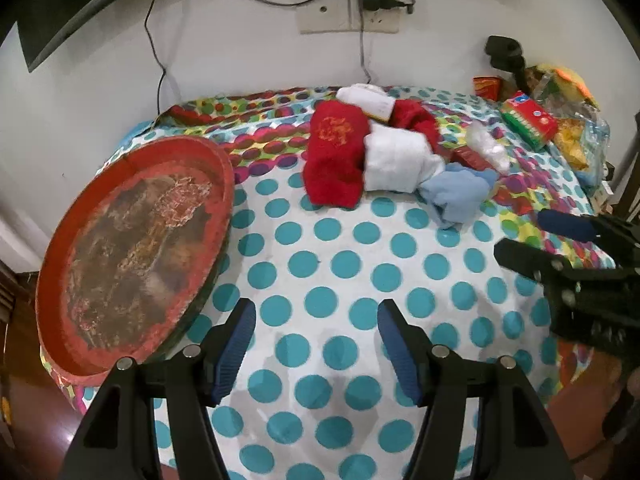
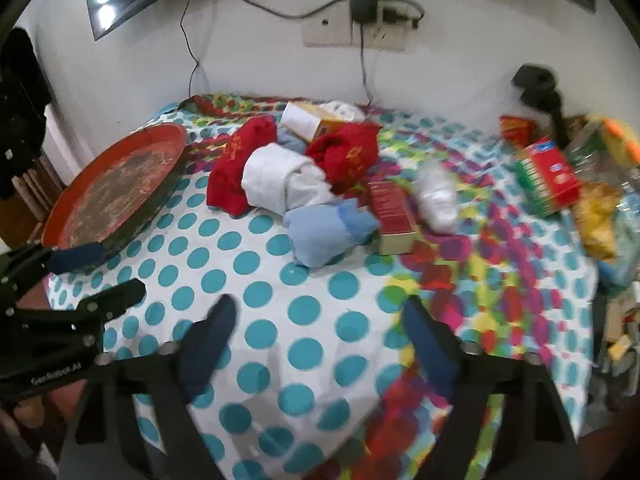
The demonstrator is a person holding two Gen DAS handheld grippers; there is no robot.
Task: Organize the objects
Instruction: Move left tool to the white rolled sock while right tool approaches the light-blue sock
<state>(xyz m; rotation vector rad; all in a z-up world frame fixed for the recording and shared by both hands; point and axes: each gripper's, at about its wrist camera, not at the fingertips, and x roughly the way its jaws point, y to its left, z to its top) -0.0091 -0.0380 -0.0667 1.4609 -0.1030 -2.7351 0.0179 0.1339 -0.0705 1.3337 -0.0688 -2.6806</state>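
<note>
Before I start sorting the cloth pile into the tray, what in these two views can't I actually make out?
- Cream box: in the left wrist view the red cloths hide it.
- Snack packets at the table's right edge: motion-blurred in the right wrist view, labels unreadable.
- Red tray: near rim hidden behind the left gripper in the left wrist view.
- White cloth: bundled; item count unclear.

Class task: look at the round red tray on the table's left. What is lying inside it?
Nothing lies inside the round red tray: only its worn, patterned base shows in both views. It rests on the polka-dot tablecloth; the cloth beneath it is covered.
</note>
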